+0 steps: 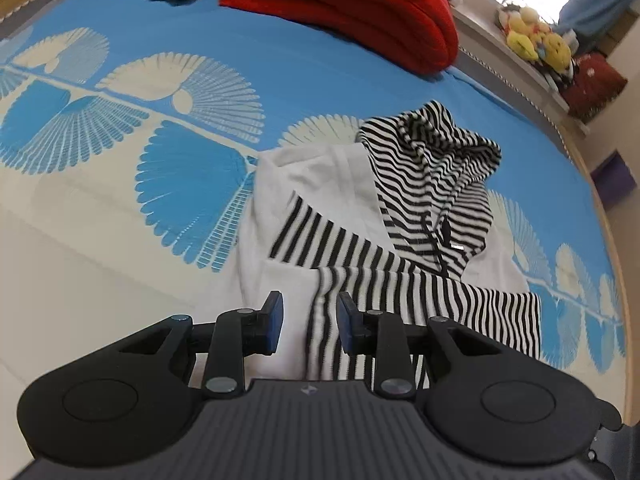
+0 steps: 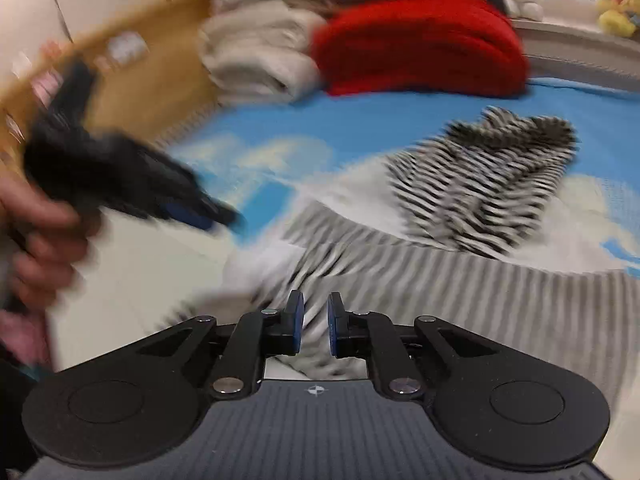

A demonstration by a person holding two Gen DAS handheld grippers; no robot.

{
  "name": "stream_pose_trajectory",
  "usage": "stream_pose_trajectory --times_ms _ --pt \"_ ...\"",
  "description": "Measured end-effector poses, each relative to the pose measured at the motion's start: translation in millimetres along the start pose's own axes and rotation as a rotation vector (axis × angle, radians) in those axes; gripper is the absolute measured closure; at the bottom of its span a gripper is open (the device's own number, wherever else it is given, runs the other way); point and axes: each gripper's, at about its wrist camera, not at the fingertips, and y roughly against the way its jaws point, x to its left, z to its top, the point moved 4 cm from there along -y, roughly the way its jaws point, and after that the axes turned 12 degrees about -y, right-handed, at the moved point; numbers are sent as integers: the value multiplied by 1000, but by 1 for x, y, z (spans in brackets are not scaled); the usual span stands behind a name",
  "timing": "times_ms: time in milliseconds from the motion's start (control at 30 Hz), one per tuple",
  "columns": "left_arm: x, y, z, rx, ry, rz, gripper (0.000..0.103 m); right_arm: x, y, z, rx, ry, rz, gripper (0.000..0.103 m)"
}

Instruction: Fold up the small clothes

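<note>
While the striped hoodie lies part-folded on the bed, hood away and its long axis running outward, both grippers hang over its near hem — left gripper and right gripper parted, neither holding anything.

Both cameras look steeply down and forward over their own tongs, close above the bed. Both share the striped hoodie at centre right and the red blanket at the top. The right view is blurred.
</note>
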Motion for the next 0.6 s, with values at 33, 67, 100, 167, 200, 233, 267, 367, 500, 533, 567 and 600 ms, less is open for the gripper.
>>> stream_pose_trajectory --times_ms 33,67,100,167,200,233,267,367,500,533,567,600 --pt "5 1 1 2 21 -5 71 -5 5 2 -15 -14 -47 87" --pt "10 1 2 4 44 -12 71 -9 11 7 -31 -44 -86 87" --pt "15 1 3 4 65 -18 71 -16 22 15 -57 -95 -138 85" --pt "24 0 4 8 96 -20 71 -24 45 32 -118 -223 -235 74" --pt "28 0 4 10 106 -18 71 -27 56 35 -140 -283 -270 66" --pt "31 -2 4 13 113 -15 71 -29 66 40 -158 -335 -300 62" --pt "34 -5 3 18 115 -10 71 -31 76 42 -182 -383 -319 59" --pt "37 -15 -4 50 120 -1 71 -40 90 32 -252 -435 -313 58" --pt "34 -35 -16 103 114 -7 71 -74 64 10 -133 -521 -421 58" --pt "32 -39 -18 112 111 -7 71 -84 59 7 -118 -564 -433 58" --pt "31 -44 -21 120 103 -6 71 -96 55 3 -98 -618 -449 58" --pt "29 -49 -23 132 95 2 71 -106 51 0 -82 -663 -449 58"
